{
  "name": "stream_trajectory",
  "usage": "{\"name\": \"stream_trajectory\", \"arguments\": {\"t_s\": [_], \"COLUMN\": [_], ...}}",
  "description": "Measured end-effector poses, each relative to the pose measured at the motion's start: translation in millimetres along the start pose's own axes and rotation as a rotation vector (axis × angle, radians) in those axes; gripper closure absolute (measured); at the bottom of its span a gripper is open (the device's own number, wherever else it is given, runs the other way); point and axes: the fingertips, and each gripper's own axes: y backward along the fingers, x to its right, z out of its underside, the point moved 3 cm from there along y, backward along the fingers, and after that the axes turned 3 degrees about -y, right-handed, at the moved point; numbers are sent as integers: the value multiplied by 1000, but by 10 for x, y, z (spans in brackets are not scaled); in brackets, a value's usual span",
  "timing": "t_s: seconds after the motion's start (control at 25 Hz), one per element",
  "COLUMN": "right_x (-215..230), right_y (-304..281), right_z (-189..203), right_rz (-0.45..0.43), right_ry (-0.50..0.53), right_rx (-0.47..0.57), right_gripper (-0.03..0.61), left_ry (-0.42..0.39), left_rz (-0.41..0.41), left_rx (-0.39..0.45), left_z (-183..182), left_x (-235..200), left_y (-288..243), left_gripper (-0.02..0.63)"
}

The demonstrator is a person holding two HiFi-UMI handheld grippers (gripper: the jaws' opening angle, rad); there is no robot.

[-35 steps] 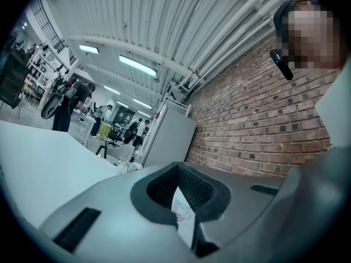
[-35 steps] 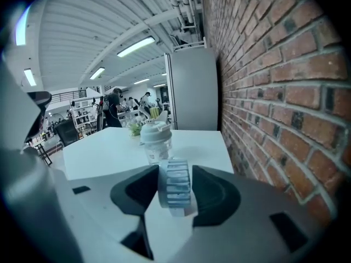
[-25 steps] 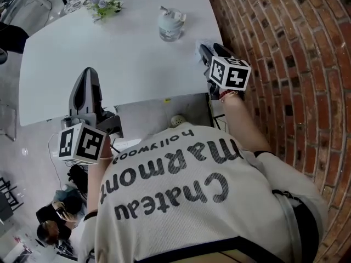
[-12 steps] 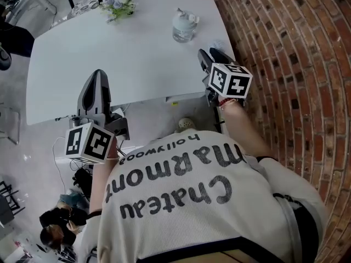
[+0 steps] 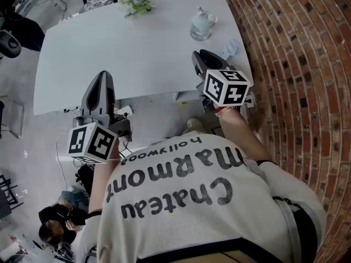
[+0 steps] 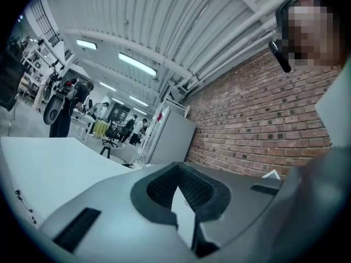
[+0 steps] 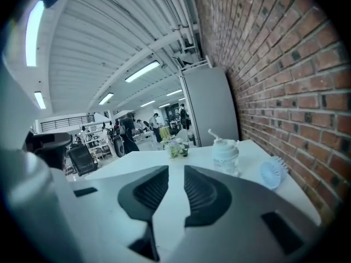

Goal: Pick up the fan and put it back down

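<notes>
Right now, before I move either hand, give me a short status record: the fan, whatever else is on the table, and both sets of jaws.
fan: on the table at its right edge by the brick wall, untouched
right gripper: at the table's near right corner, short of the fan; jaws narrowly apart, just been closing, nothing between them
left gripper: at the table's near edge; jaws together, empty
other items: pump bottle beyond the fan; flowers at the far edge

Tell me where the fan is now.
In the head view the fan sits at the white table's right edge beside the brick wall, lower right of the pump bottle; the right gripper view shows it right of that bottle.
</notes>
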Motion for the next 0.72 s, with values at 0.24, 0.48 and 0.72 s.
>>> {"name": "stream_trajectory", "arguments": {"t_s": [0.24, 0.48, 0.72], "right_x": [-469, -814, -965], "right_y": [-9, -6, 104], "right_z": [-56, -196, -352], "right_rz": [-62, -160, -263], "right_ry": [11, -12, -30], "right_rx": [60, 109, 193], "right_gripper": [543, 548, 575], "left_ry": [-4, 6, 9], "left_rz": [-14, -43, -62], "left_rx": [-9, -15, 2], "left_z": [4, 33, 15], "left_x": [-163, -235, -208], "left_y": [176, 283, 329], "left_gripper": [613, 612, 612]}}
